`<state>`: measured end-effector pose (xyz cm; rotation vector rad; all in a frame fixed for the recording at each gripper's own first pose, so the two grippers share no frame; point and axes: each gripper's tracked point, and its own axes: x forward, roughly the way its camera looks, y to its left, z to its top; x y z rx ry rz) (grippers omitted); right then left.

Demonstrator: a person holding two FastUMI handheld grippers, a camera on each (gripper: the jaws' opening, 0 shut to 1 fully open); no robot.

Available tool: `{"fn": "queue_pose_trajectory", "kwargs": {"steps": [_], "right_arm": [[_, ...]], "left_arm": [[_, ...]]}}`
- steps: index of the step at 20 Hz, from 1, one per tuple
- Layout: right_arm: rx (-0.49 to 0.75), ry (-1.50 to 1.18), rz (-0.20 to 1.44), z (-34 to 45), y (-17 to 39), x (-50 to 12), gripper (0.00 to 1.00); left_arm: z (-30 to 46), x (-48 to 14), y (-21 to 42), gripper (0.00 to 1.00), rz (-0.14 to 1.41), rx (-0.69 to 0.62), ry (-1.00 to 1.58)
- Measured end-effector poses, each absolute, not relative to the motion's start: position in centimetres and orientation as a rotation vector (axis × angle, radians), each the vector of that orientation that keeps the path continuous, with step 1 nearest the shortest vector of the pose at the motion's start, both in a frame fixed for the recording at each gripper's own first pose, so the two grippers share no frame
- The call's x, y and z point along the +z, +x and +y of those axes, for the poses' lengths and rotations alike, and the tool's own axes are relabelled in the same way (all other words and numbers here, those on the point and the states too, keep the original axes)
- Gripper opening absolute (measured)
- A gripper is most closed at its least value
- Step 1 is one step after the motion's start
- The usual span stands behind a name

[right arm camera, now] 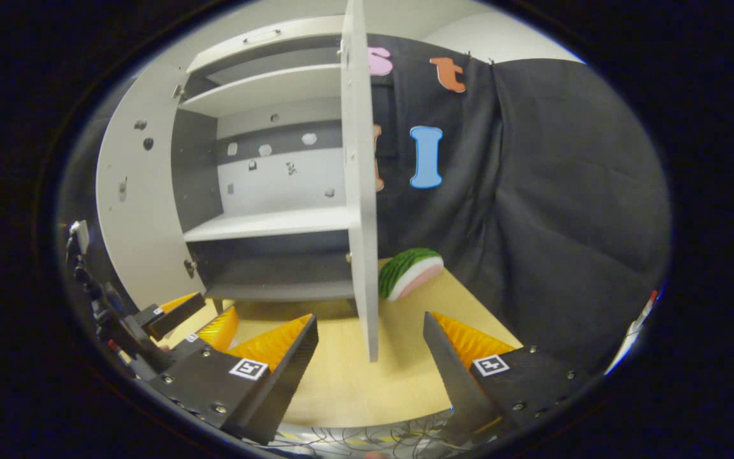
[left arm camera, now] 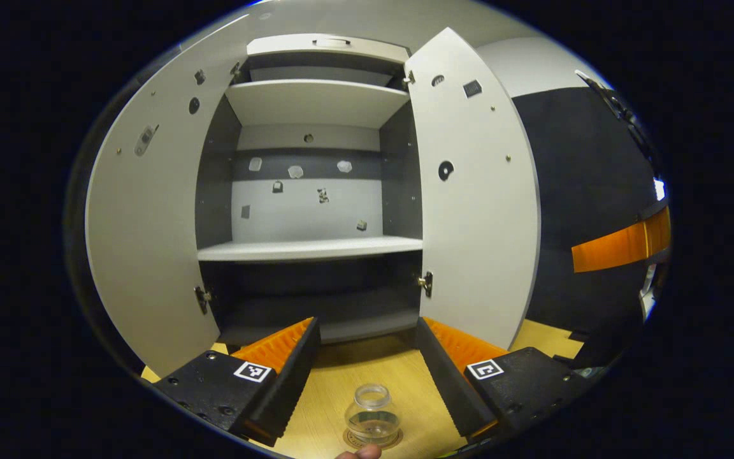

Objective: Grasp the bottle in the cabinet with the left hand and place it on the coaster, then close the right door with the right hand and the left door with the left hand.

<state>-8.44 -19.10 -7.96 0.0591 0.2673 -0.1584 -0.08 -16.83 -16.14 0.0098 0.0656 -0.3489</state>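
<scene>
Left hand-held gripper (left arm camera: pixel 367 376) has its fingers spread wide with the bottle (left arm camera: pixel 372 415) standing free between them on the coaster (left arm camera: pixel 372 438), on the worktop (left arm camera: pixel 367 363). Pulling back crooked could tip the clear, seemingly empty bottle. Right hand-held gripper (right arm camera: pixel 370 357), fingers likewise apart, faces the right door (right arm camera: pixel 362 191) edge-on; a careless push could glance off. Farther back, the cabinet (left arm camera: pixel 309 248) shelves look bare, left door (left arm camera: pixel 150 242) wide open.

Left gripper (left arm camera: pixel 367 357) held level, jaws spread wide, nothing clamped between fingers. Right gripper (right arm camera: pixel 370 357) likewise spread wide, nothing gripped. Left gripper also seen at lower left of right gripper view, jaws apart.
</scene>
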Motion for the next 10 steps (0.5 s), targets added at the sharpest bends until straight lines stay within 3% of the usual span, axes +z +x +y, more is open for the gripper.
{"fn": "queue_pose_trajectory", "kwargs": {"steps": [4, 10], "right_arm": [[-0.158, 0.07, 0.17, -22.0, -6.1, -2.9, 0.98], [-0.133, 0.085, 0.087, -25.2, -2.3, 2.1, 1.0]], "left_arm": [[-14.7, -11.2, -0.3, 0.95, 0.023, -0.311, -0.041], [-11.1, -8.7, -0.4, 0.93, 0.052, -0.221, -0.083]]}}
